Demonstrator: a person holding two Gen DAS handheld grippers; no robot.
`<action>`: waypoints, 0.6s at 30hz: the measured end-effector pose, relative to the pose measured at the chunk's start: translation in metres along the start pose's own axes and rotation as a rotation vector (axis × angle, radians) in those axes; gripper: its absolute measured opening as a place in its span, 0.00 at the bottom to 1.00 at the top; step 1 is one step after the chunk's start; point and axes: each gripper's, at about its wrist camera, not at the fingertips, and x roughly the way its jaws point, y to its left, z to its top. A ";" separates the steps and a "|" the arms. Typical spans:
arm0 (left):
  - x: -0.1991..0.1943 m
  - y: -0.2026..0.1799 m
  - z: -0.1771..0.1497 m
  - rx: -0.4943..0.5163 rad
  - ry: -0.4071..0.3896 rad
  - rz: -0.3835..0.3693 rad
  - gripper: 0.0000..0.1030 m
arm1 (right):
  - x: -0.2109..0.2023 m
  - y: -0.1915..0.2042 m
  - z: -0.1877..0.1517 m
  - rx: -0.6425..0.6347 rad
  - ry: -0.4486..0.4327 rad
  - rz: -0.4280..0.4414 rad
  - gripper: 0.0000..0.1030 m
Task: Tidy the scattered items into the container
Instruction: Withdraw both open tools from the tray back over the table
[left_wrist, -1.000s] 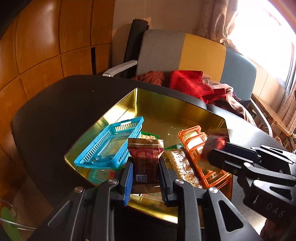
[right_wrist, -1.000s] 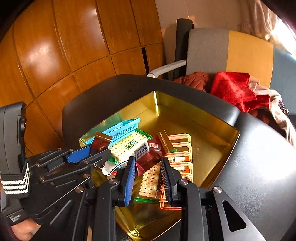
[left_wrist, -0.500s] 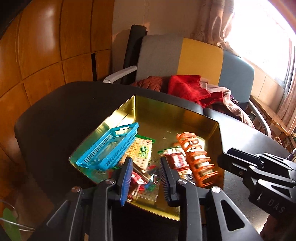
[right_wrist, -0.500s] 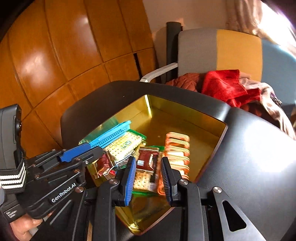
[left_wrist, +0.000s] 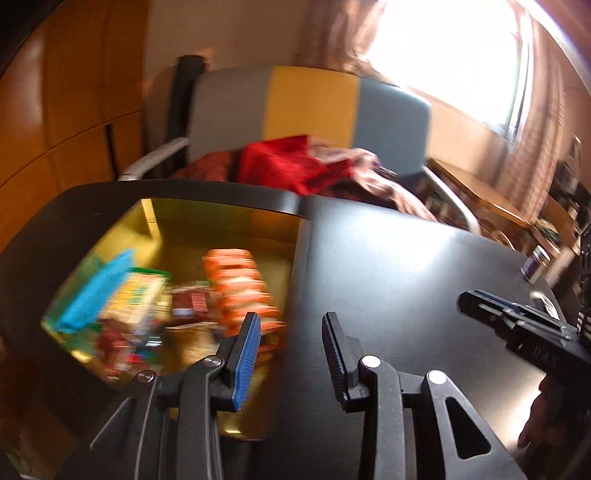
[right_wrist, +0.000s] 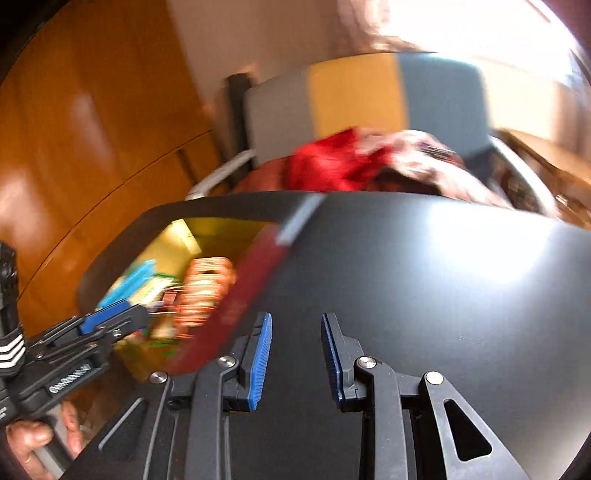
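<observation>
Both grippers, the left gripper opening and the right gripper slightly parted, hang empty right of the gold tray, whose snacks lie leftward, nearer the left gripper.

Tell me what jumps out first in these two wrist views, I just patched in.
The gold tray sunk into the black table on the left grabs the eye, packed with an orange rack, a blue basket and snack packets. Behind the table, a red cloth lies heaped on the grey, yellow and blue chair. Both tools are empty over bare tabletop.
</observation>
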 end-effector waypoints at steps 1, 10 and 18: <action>0.004 -0.012 -0.001 0.016 0.009 -0.020 0.34 | -0.007 -0.018 -0.003 0.024 -0.006 -0.030 0.28; 0.031 -0.129 -0.014 0.203 0.079 -0.170 0.34 | -0.093 -0.201 -0.035 0.270 -0.067 -0.338 0.33; 0.051 -0.214 -0.028 0.336 0.129 -0.259 0.34 | -0.150 -0.333 -0.042 0.444 -0.100 -0.538 0.39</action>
